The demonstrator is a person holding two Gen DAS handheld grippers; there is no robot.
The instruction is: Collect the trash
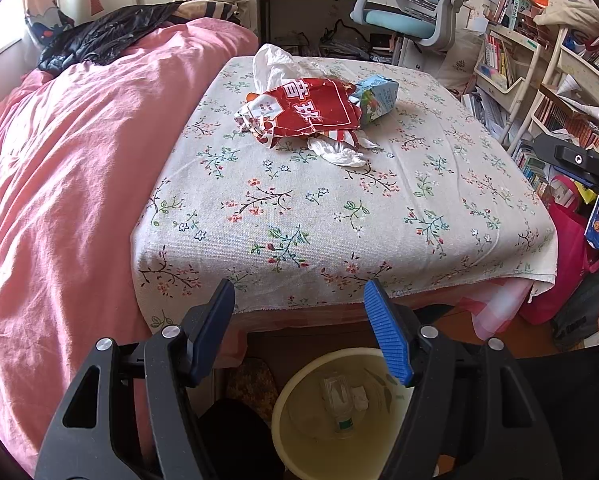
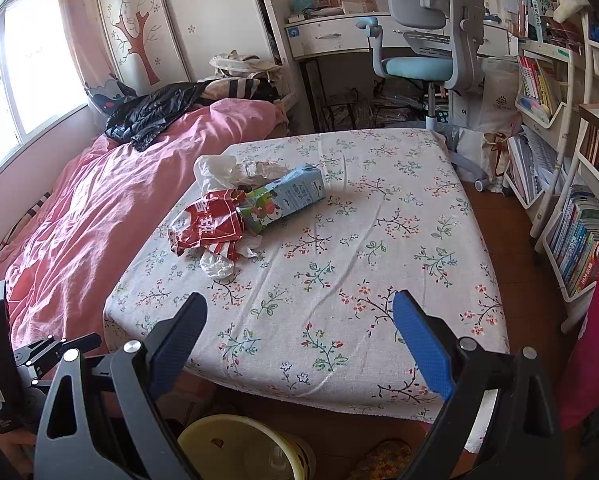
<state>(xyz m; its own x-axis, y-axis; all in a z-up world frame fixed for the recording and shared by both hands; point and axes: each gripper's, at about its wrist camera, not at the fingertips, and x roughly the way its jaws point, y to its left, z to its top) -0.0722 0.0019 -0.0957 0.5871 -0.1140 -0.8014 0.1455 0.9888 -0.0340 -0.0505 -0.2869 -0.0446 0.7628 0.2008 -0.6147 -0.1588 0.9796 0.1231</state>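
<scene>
**Trash heap waits, both tools idle**

Bedroom clutter surrounds a floral-clothed tabletop (image 1: 339,216).

Left wrist view: the left tool (image 1: 299,316) stands open and empty at the near edge. Well ahead lie a red wrapper (image 1: 299,110), blue carton (image 1: 377,98) and white tissues (image 1: 339,154). Directly below sits a yellow bin (image 1: 295,408), likely positioned for easy drops.

Right wrist view: the right tool (image 2: 299,332) also gapes empty, with the heap ahead and leftward.
</scene>
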